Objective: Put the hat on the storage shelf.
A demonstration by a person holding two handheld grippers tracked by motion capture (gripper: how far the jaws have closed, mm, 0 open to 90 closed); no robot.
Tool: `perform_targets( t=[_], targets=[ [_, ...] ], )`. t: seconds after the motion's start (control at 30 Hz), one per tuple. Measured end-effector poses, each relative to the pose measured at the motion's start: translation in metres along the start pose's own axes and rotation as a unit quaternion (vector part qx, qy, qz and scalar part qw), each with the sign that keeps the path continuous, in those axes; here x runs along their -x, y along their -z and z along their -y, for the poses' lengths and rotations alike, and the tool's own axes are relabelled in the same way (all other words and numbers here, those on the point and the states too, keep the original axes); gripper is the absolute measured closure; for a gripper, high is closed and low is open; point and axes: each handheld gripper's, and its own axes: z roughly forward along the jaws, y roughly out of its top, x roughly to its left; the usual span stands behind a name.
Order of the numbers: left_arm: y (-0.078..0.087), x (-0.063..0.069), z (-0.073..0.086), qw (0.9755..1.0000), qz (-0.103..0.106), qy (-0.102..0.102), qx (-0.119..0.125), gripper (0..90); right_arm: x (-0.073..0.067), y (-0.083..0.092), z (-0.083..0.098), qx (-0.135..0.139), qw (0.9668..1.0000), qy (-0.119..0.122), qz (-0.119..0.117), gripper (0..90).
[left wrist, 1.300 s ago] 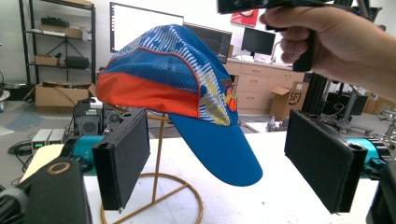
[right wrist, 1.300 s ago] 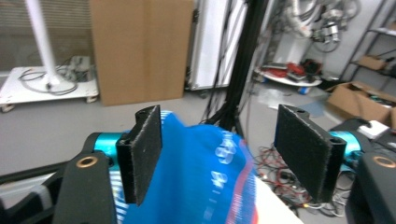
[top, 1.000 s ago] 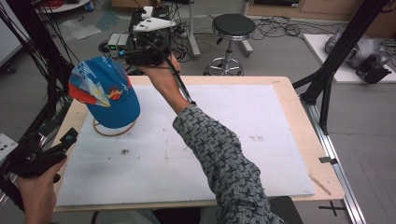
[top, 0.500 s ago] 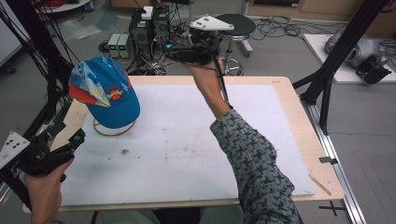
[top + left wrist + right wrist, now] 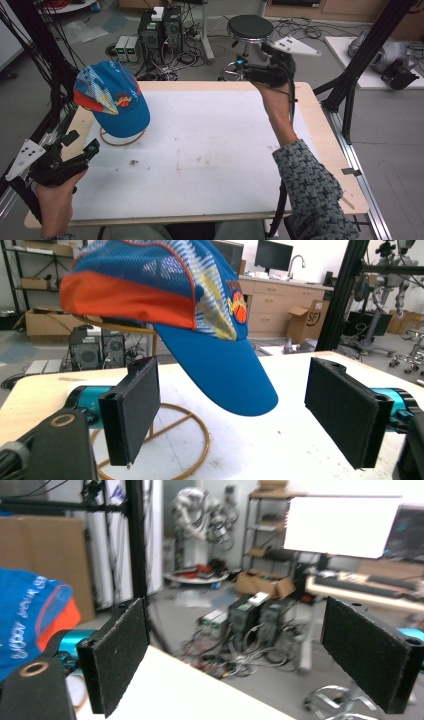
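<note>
**Blue cap rests on its wire stand, both grippers empty**

Blue-and-orange, the cap (image 5: 112, 100) sits on a gold wire stand (image 5: 120, 139) at the counter's (image 5: 210, 165) far-left corner. It looks light and soft, with a stiffer brim best pinched at its edge. The left gripper (image 5: 82, 145) waits near the brim, jaws spread. The right gripper (image 5: 239, 70), jaws just opened wide with nothing between them, hovers at the far edge.
</note>
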Motion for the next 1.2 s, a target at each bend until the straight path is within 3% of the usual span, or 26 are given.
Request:
perform_targets(
  t=[0.03,0.13,0.23,0.27,0.33,0.5,0.63,0.8,1.2],
  targets=[
    [-0.001,0.000,0.001,1.0000,0.001,-0.001,-0.003,22.3,0.000,0.000,0.000,0.000,1.0000,0.000,0.000,11.4],
    [-0.004,0.001,0.003,1.0000,0.003,-0.002,-0.009,22.3,0.014,0.028,0.013,0.010,0.9999,0.004,0.014,11.4],
    [-0.007,0.002,0.006,0.9999,0.004,-0.002,-0.013,22.3,0.021,0.041,0.019,0.001,1.0000,0.000,0.003,11.4],
    [-0.008,0.002,0.006,0.9999,0.004,-0.003,-0.014,22.3,0.026,0.053,0.025,0.005,1.0000,-0.003,-0.006,11.4],
    [-0.009,0.002,0.008,0.9998,0.003,-0.002,-0.017,22.3,0.027,0.059,0.029,0.013,0.9999,-0.002,-0.006,11.4],
    [-0.011,0.001,0.010,0.9998,0.003,-0.002,-0.021,22.3,0.029,0.089,0.050,0.008,0.9998,0.003,-0.017,11.4],
    [-0.012,0.000,0.012,0.9997,0.002,-0.001,-0.026,22.3,0.028,0.102,0.060,-0.003,0.9998,0.009,-0.018,11.4],
    [-0.013,0.000,0.014,0.9996,0.000,-0.001,-0.028,22.3,0.029,0.112,0.068,-0.008,0.9998,0.006,-0.014,11.4],
    [-0.012,-0.002,0.014,0.9996,-0.002,-0.001,-0.028,22.3,0.030,0.112,0.074,-0.017,0.9997,-0.006,-0.014,11.4]
  ],
)
